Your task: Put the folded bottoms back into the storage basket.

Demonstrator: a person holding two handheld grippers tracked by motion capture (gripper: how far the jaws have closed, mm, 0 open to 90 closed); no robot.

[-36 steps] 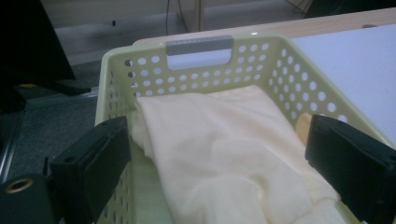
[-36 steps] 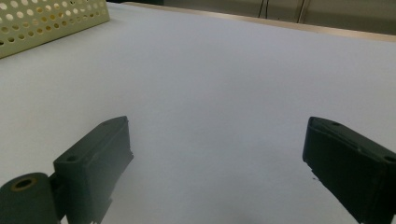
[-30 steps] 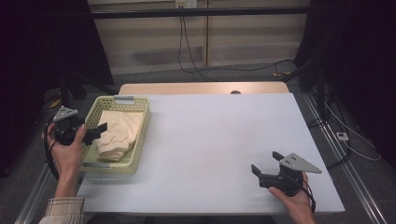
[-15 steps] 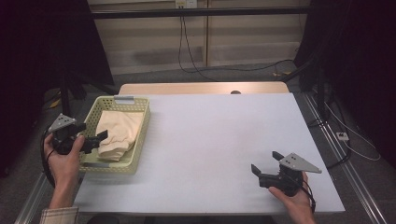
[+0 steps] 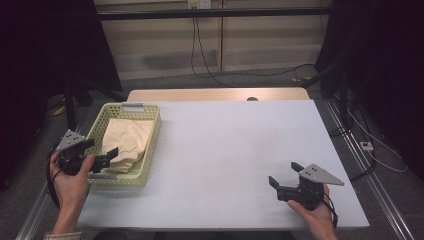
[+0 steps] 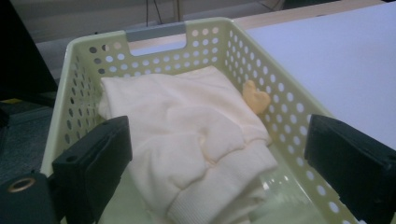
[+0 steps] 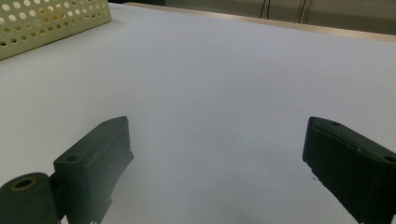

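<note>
A pale yellow perforated basket (image 5: pixel 152 145) stands at the table's left side and holds a folded cream garment (image 5: pixel 127 142). In the left gripper view the garment (image 6: pixel 187 135) lies between the jaws, its ribbed cuff nearest, inside the basket (image 6: pixel 280 93). My left gripper (image 5: pixel 102 152) hovers open over the basket's near left corner, nothing held. My right gripper (image 5: pixel 284 174) rests open near the table's front right, over bare white tabletop (image 7: pixel 210 84); the basket's corner (image 7: pixel 51 21) shows far off.
The white table (image 5: pixel 240 140) has a wooden strip along its far edge. Metal rails run along both sides of the table, and cables lie on the floor behind and to the right.
My left gripper has drawn back towards the person and slightly left, from over the garment to the basket's near corner. The right gripper has stayed put.
</note>
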